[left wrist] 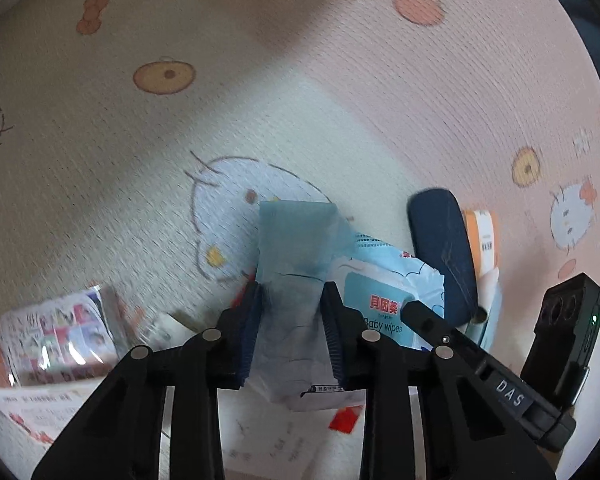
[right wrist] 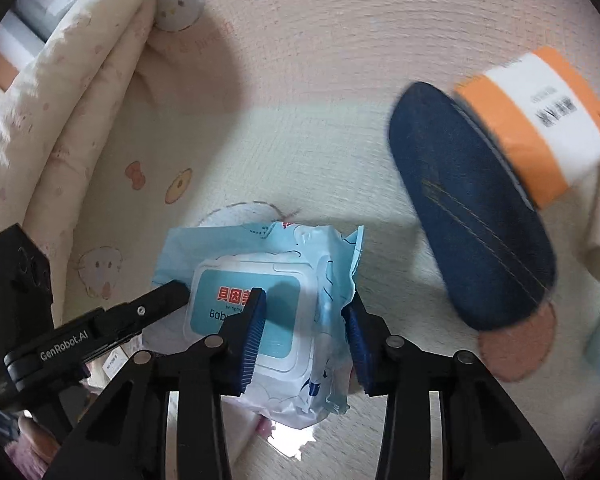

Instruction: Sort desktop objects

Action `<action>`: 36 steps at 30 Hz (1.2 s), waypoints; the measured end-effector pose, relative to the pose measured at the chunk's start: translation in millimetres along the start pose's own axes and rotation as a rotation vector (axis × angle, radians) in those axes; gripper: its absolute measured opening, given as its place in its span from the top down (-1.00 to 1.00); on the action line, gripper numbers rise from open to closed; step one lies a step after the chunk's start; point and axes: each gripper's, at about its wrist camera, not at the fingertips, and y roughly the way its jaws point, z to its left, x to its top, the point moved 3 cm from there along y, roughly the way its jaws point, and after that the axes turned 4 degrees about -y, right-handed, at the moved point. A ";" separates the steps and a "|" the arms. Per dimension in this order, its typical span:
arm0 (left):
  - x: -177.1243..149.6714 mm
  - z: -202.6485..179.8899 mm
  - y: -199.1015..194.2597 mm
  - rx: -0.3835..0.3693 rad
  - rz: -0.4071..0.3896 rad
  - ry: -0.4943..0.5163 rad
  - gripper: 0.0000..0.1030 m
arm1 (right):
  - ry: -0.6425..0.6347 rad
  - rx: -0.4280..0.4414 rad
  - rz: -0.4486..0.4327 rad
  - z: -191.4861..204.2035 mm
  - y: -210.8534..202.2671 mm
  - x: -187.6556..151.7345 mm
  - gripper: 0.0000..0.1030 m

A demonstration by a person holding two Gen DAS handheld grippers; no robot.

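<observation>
Left gripper [left wrist: 291,316] and right gripper [right wrist: 306,328], both narrowed, each clamp the baby wipes pack [right wrist: 284,280].

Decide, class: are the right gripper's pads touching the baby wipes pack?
Touching. The right wrist view shows the right gripper with both blue pads pressed against the baby wipes pack, crumpling its wrapper.

Both grippers, left [left wrist: 292,320] and right [right wrist: 306,336], seemingly clamped, angle downward.

A pink and cream cartoon-cat printed bedsheet [left wrist: 340,92] covers the whole surface. At the upper left of the right wrist view, a folded cream quilt [right wrist: 72,92] lies on it.
</observation>
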 end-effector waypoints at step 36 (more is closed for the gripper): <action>-117.8 -114.9 16.9 -0.065 0.121 0.347 0.22 | 0.098 -0.210 -0.008 -102.3 -129.4 -101.5 0.02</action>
